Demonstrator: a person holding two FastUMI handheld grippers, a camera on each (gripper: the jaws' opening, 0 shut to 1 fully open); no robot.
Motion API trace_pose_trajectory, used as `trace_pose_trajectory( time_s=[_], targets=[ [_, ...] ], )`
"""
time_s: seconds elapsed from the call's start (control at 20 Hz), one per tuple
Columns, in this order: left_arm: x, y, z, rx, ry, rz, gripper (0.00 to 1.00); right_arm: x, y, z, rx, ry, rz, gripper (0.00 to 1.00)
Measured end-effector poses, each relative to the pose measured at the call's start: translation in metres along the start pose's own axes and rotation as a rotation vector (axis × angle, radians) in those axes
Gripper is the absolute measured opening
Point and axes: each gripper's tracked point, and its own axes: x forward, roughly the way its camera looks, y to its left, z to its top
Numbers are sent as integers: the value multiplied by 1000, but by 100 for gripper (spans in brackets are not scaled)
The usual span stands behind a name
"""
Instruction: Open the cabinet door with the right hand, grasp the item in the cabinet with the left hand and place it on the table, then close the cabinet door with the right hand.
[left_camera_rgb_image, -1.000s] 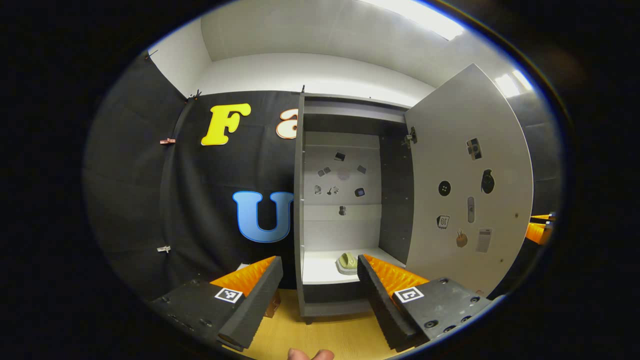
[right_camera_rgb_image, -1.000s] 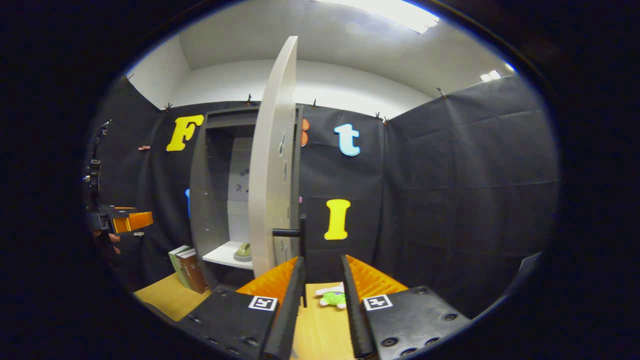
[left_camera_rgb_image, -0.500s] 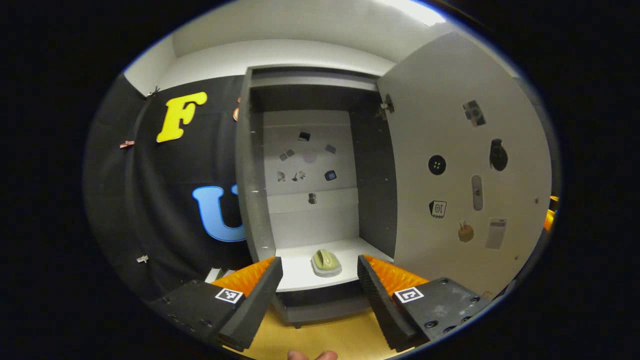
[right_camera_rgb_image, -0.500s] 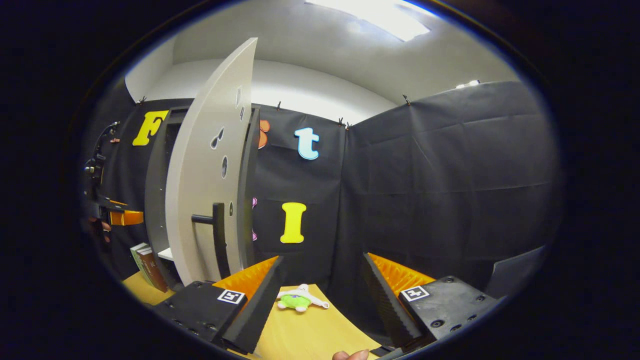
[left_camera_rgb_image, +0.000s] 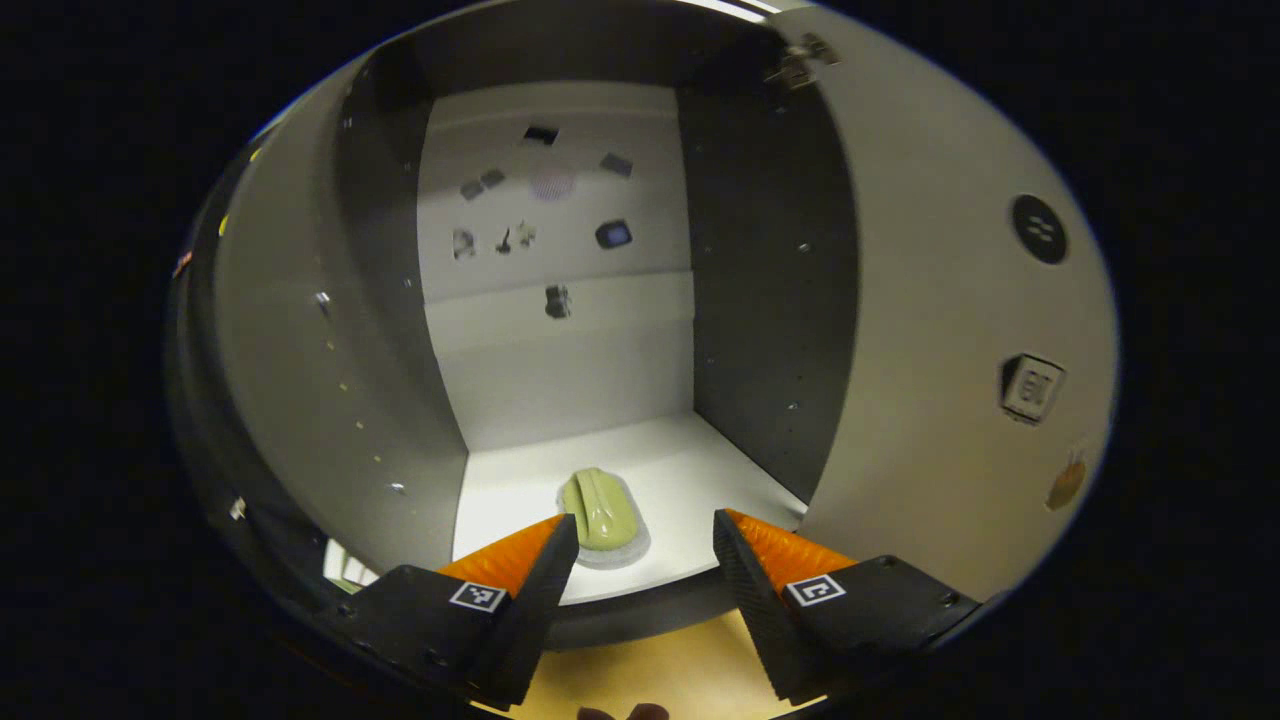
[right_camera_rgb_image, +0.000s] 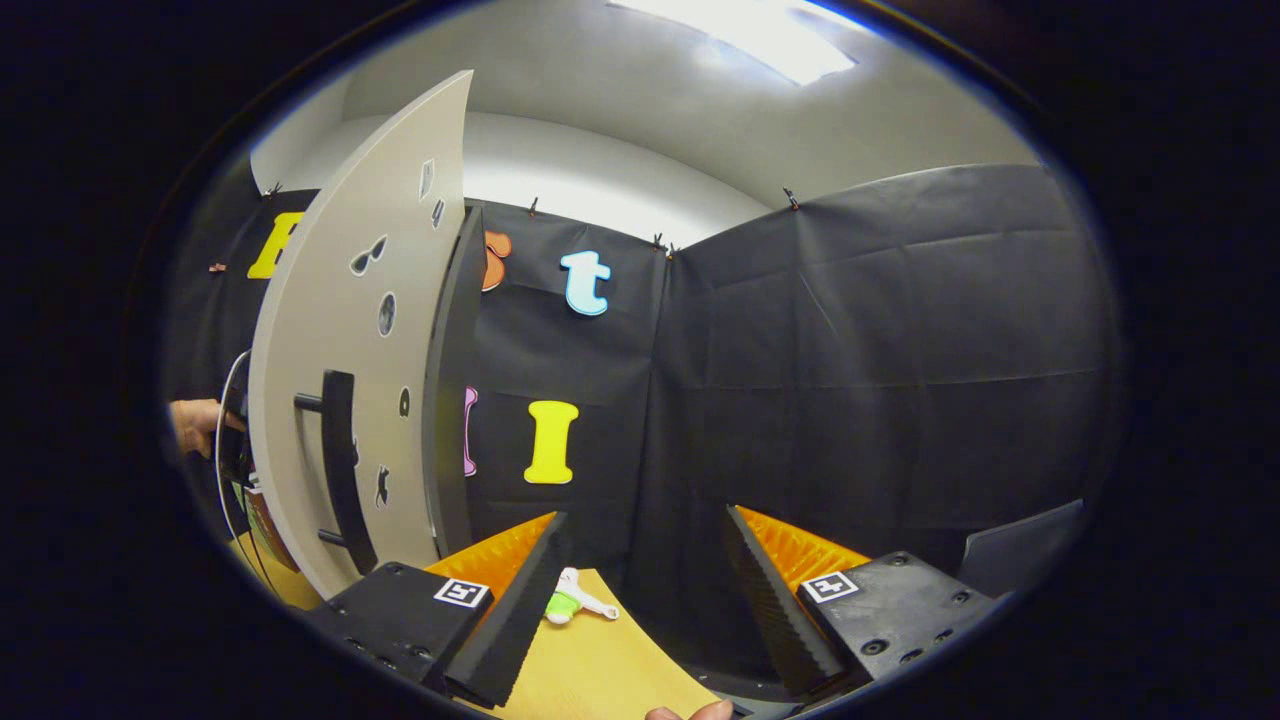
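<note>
In the left gripper view the left gripper (left_camera_rgb_image: 640, 530) is spread wide with nothing in it, and the green item (left_camera_rgb_image: 600, 507) lies on the white shelf (left_camera_rgb_image: 700, 470) inside the cabinet, just past the fingers. In the right gripper view the right gripper (right_camera_rgb_image: 645, 560) is spread wide too, holding nothing, well apart from the door (right_camera_rgb_image: 350, 380) and its dark handle (right_camera_rgb_image: 338, 460). The item looks round and smooth, so it may slip out or get pushed back — that could happen if the fingers close too soon.

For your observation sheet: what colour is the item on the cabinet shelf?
Pale olive-green rounded item; left gripper view shows it best.
</note>
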Motion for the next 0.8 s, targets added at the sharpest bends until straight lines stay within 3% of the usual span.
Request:
trace_pose_trajectory(
  time_s=[0.25,0.55,0.65,0.8],
  targets=[
    [65,18,-1,-34,112,31,87,-1,-7,-7,8,31,-41,97],
    [108,39,-22,25,262,98,83,-4,-17,-13,13,62,-83,100],
    [116,44,-29,16,294,117,77,-6,-19,-16,15,74,-95,97],
    [122,49,-32,14,305,131,53,-8,-22,-19,13,90,-115,97]
  ],
)
